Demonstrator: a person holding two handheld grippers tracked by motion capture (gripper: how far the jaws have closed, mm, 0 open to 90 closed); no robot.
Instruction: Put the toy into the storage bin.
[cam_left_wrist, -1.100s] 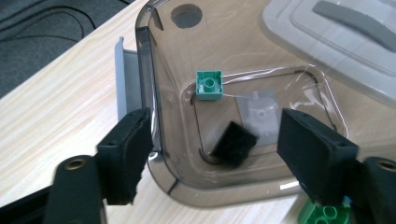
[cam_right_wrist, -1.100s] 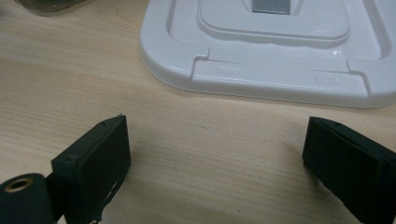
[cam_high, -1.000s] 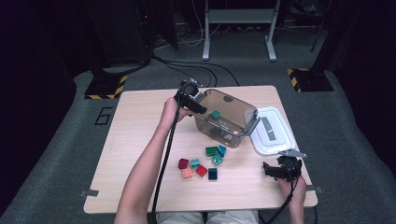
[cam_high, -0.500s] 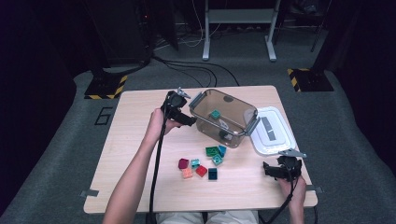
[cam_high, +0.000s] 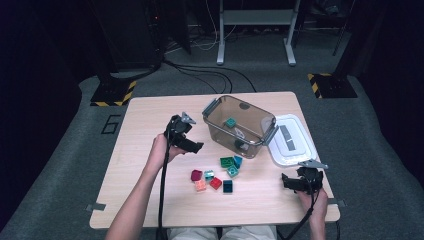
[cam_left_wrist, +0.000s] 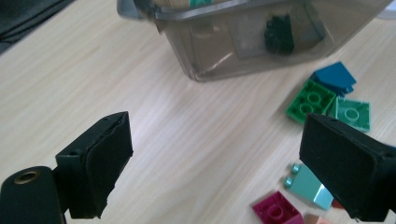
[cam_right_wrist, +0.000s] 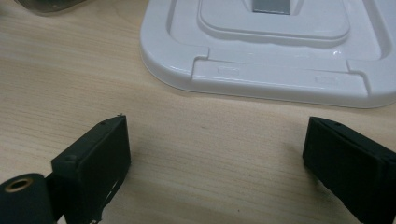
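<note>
A clear grey bin (cam_high: 260, 134) stands mid-table with a teal brick (cam_high: 230, 122) and a dark brick (cam_high: 240, 146) inside. My left gripper (cam_high: 197, 146) hovers open just left of the bin, with nothing between its jaws. In the left gripper view, the left gripper (cam_left_wrist: 219, 163) looks over bare wood toward the bin (cam_left_wrist: 219, 51), the dark brick (cam_left_wrist: 279, 33), a green brick (cam_left_wrist: 310, 100), a blue brick (cam_left_wrist: 334, 77) and a maroon brick (cam_left_wrist: 278, 212). My right gripper (cam_high: 289, 182) rests open near the front right corner; in its own view the right gripper (cam_right_wrist: 215, 158) faces the white lid (cam_right_wrist: 271, 51).
Several loose bricks (cam_high: 216, 183) lie in a cluster in front of the bin. The white lid (cam_high: 292, 142) lies flat to the bin's right. The table's front edge (cam_high: 215, 224) is near my right hand. Dark floor and cables surround the table.
My left gripper has drawn back from the bin's left rim toward the near side, open and empty. The right gripper has stayed put.
</note>
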